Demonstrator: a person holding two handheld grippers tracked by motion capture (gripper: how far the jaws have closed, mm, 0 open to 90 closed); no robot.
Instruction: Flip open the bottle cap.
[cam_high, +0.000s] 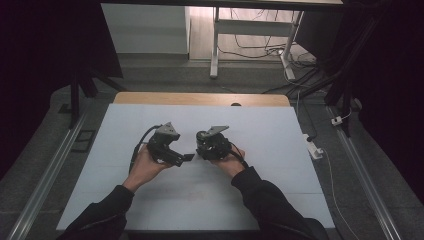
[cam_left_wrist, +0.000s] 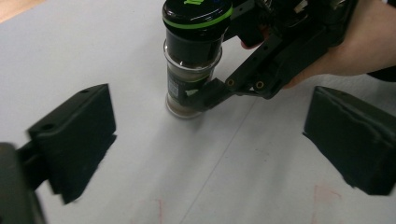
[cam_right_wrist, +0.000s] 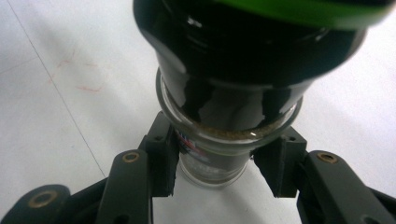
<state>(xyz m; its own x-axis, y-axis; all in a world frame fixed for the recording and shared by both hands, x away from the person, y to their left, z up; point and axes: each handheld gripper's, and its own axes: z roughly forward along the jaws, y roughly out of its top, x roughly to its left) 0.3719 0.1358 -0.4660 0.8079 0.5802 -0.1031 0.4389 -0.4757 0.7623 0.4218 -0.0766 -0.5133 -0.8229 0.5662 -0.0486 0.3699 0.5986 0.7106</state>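
Observation:
A glass spice jar (cam_right_wrist: 219, 154) with a black cap and a green ring stands upright on the white table sheet (cam_high: 280, 150). My right gripper (cam_right_wrist: 224, 168) is shut on its lower glass body, one pad (cam_right_wrist: 163, 163) on each side. In the left gripper view the jar (cam_left_wrist: 194, 60) stands ahead, with the right gripper (cam_left_wrist: 191, 100) coming in from the right. My left gripper (cam_left_wrist: 212, 140) is open, its jaws wide apart and nothing between them, a short way from the jar. In the high view the left gripper (cam_high: 187, 157) points right toward the jar (cam_high: 201, 137).
The sheet carries faint red marks (cam_left_wrist: 322, 191) and a thin seam line. A wooden table edge (cam_high: 200, 98) shows at the far side. Beyond it are a white desk frame (cam_high: 215, 50) and floor cables. A white power strip (cam_high: 314, 148) lies off the table's right edge.

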